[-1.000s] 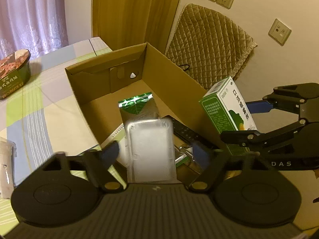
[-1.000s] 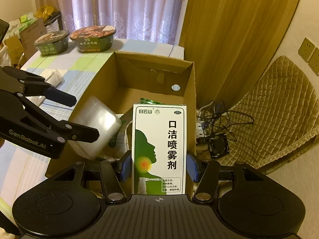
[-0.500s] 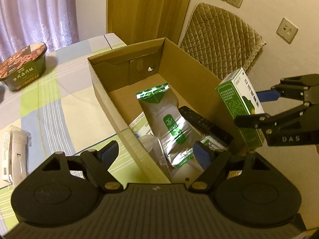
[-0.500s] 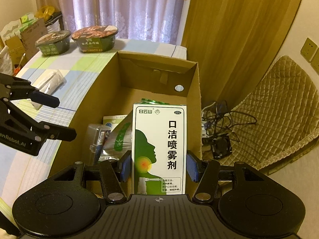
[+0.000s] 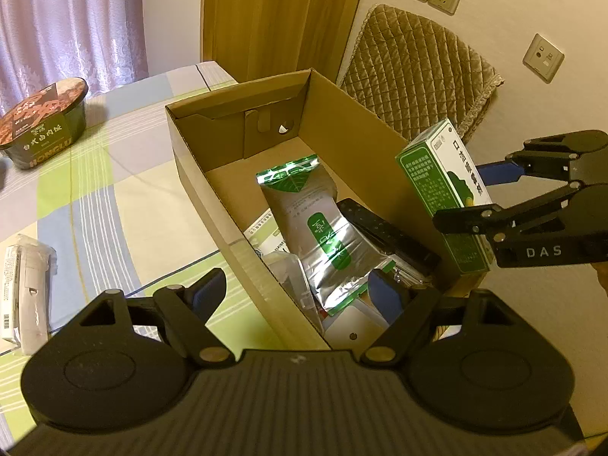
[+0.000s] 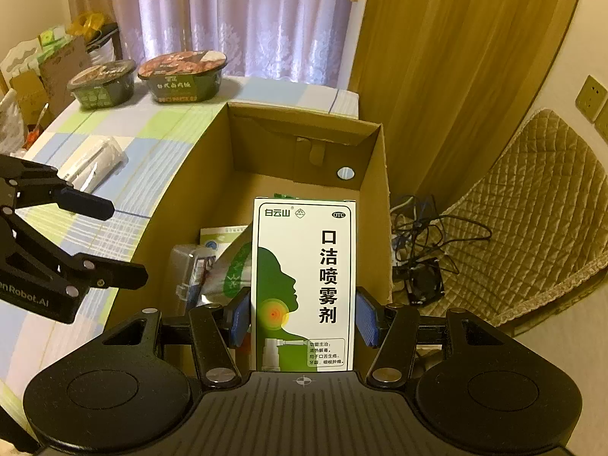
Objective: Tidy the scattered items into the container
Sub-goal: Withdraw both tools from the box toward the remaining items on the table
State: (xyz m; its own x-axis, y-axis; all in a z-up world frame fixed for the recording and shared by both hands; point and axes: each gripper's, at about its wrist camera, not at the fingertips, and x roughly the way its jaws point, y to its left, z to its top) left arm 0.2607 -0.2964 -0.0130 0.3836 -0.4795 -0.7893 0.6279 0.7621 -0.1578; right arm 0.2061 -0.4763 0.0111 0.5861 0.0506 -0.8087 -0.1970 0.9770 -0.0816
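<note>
Gripping a white-and-green spray carton upright by its two long sides, the right gripper holds it above the near right corner of the cardboard box. The carton front carries a green head profile and black characters. The left gripper has its fingers spread apart and empty, straddling the box's near left wall. Inside the box lie a silver-green pouch, a black remote, a leaflet and a clear-wrapped item; the far half of the floor is bare. The box stands at the right edge of the bench, beside a quilted chair. A wrapped packet and a noodle bowl sit on the bench outside the box. The carton hides the pouch's lower part in the right wrist view.
</note>
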